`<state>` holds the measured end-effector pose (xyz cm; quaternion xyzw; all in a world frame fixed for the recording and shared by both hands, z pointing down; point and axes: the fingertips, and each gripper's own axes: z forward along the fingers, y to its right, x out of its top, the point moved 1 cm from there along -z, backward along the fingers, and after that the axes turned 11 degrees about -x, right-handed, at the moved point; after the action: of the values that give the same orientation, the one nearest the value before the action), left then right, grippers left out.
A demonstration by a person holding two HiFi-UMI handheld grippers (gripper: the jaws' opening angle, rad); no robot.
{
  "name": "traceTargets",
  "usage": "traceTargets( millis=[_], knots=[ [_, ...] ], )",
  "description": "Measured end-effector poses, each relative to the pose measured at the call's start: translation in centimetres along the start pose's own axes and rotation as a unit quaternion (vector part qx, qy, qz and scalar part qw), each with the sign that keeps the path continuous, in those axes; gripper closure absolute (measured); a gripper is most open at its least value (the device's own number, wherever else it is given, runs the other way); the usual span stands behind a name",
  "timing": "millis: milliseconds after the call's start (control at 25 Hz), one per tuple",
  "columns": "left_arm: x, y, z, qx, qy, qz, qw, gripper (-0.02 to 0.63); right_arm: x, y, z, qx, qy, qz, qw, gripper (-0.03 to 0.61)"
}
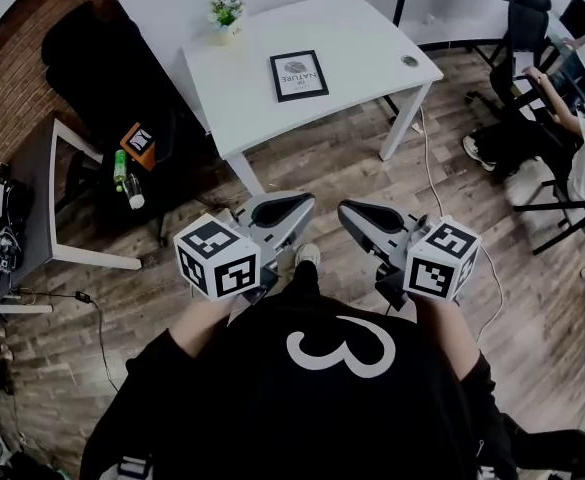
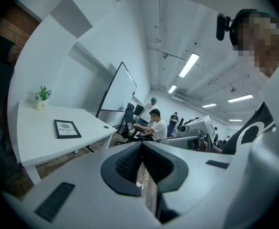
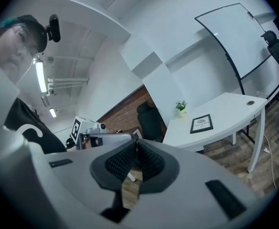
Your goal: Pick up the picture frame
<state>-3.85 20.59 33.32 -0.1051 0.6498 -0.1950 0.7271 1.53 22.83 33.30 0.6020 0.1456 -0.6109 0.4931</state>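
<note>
White desk (image 1: 372,38) in an office room | picture frame (image 1: 299,75) lies flat on it, near the plant (image 1: 226,13) | left gripper (image 1: 305,202) and right gripper (image 1: 344,211) both closed, empty, well apart from the plant | frame is likely light, stiff, with breakable glass; pinch one thin edge gently

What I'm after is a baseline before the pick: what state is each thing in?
picture frame: lying flat, face up, on the white table, untouched.
potted plant: upright, at the table's far corner.
left gripper: jaws shut, empty, short of the table.
right gripper: jaws shut, empty, short of the table.
</note>
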Motion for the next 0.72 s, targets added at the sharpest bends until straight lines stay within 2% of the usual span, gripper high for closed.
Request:
traceTargets(
  millis=[200,440,720],
  knots=[
    [1.8,-7.5,1.6,0.0,-0.019,-0.028,0.9994,0.598,1.9,4.9,5.6,-0.008,-0.019,0.033,0.999,0.549],
    [3.4,-15.9,3.6,0.0,-0.023,-0.065,0.9976,0.598,3.5,10.4,11.8,-0.018,-0.043,0.057,0.997,0.549],
    [6.3,-23.9,4.7,0.002,-0.018,-0.089,0.9959,0.598,6.1,15.1,17.3,-0.031,-0.055,0.075,0.995,0.549]
  ],
)
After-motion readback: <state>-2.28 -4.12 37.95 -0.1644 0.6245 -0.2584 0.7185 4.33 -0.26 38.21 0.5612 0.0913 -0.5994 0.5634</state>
